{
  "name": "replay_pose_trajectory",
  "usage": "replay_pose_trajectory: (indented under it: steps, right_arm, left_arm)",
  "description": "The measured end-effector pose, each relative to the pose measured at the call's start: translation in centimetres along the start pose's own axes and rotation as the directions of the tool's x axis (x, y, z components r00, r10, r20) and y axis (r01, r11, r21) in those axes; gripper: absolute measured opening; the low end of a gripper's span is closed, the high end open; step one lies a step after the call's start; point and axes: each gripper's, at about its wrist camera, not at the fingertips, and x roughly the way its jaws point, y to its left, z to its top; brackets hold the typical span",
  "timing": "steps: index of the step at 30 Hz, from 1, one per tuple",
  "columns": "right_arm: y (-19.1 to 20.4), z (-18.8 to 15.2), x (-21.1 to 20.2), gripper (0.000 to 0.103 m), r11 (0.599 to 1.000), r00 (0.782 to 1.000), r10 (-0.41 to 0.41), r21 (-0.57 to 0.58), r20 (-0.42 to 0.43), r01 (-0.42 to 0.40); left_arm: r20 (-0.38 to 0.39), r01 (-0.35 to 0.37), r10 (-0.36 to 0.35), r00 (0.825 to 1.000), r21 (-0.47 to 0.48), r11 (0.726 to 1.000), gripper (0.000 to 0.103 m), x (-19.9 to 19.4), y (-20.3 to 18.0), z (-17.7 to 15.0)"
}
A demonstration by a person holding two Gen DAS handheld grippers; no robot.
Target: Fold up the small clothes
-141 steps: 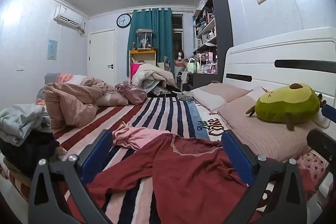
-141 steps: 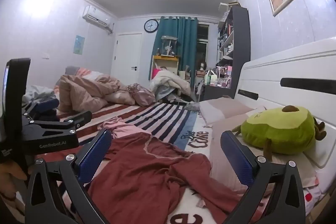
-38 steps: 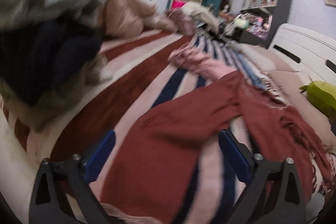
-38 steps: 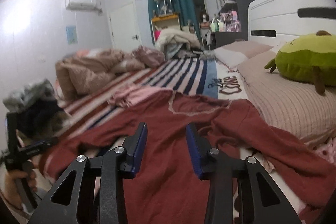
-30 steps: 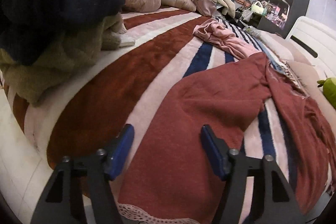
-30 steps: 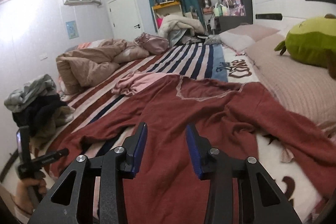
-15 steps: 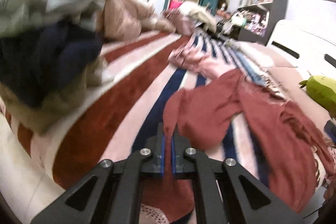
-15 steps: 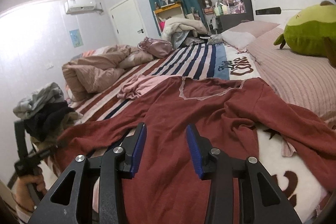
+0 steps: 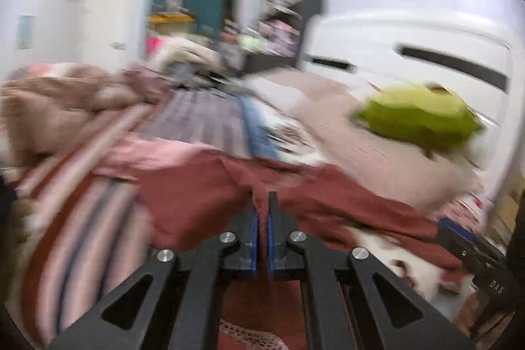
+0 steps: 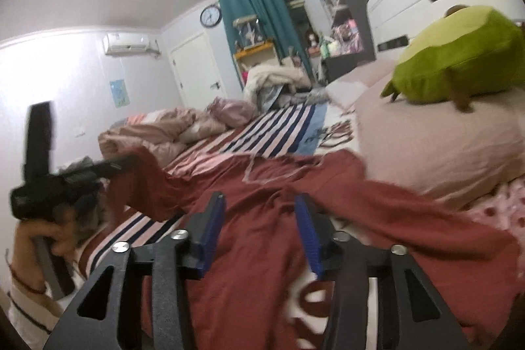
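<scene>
- One dark red garment (image 10: 262,238) lies spread across the striped bed cover (image 10: 279,127), between the heap of pink bedding (image 10: 157,133) and the pillow under the green avocado plush (image 10: 459,54).
- Its near corner, flat on the cover a second ago, is now pinched in the left gripper (image 9: 261,212), whose jaws are clamped on the cloth, and lifted clear of the cover.
- Right gripper (image 10: 259,218) hovers over the garment's middle; its jaws have just been widening, nothing pinched between them.
- Judgement: the first fold is starting, with that corner likely headed toward the pillow side.
</scene>
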Motion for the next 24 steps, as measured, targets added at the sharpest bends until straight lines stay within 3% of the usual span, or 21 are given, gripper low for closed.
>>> replay_pose_trajectory:
  steps: [2, 4, 7, 10, 12, 16, 18, 21, 24]
  right_arm:
    - [-1.5, 0.3, -1.2, 0.049, 1.0, 1.0, -0.017, 0.015, 0.023, 0.016]
    - [-2.7, 0.4, -1.8, 0.049, 0.999, 0.999, -0.038, 0.04, 0.032, 0.037]
    - [-4.3, 0.3, -1.9, 0.049, 0.996, 0.998, -0.06, 0.062, 0.003, 0.059]
    - [-5.1, -0.3, -1.1, 0.049, 0.995, 0.997, -0.06, 0.074, -0.042, 0.063]
    - [-5.2, -0.6, -0.7, 0.049, 0.995, 0.997, -0.042, 0.086, -0.057, 0.047]
    - [-4.3, -1.0, 0.5, 0.05, 0.997, 0.995, -0.009, 0.077, -0.097, 0.017]
    - [-3.5, -1.3, 1.2, 0.053, 0.998, 0.992, 0.016, 0.069, -0.123, -0.007]
    - [-2.2, -1.7, 2.0, 0.057, 0.998, 0.984, 0.035, 0.059, -0.173, -0.025]
    - [-0.6, -2.5, 2.6, 0.061, 0.999, 0.974, 0.037, 0.039, -0.223, -0.029]
  left_arm:
    - [-0.097, 0.096, -0.094, 0.991, 0.021, 0.995, 0.002, 3.8, -3.6, -1.1]
    - [-0.204, 0.159, -0.151, 0.967, 0.022, 0.987, 0.002, 7.0, -6.1, -2.8]
    - [-0.346, 0.207, -0.193, 0.918, 0.003, 0.978, 0.005, 10.1, -8.0, -5.8]
    - [-0.374, 0.255, -0.263, 0.89, -0.07, 0.964, 0.02, 9.9, -7.3, -7.0]
    - [-0.352, 0.269, -0.287, 0.891, -0.102, 0.958, 0.026, 8.2, -6.1, -6.7]
    - [-0.273, 0.3, -0.331, 0.903, -0.15, 0.942, 0.049, 3.8, -3.1, -5.6]
    - [-0.242, 0.3, -0.335, 0.911, -0.169, 0.939, 0.049, 2.1, -1.5, -5.5]
    - [-0.235, 0.166, -0.201, 0.951, -0.159, 0.973, 0.049, 0.5, 2.2, -6.3]
    - [-0.26, 0.03, -0.077, 0.962, -0.18, 0.983, 0.048, -0.5, 5.8, -8.1]
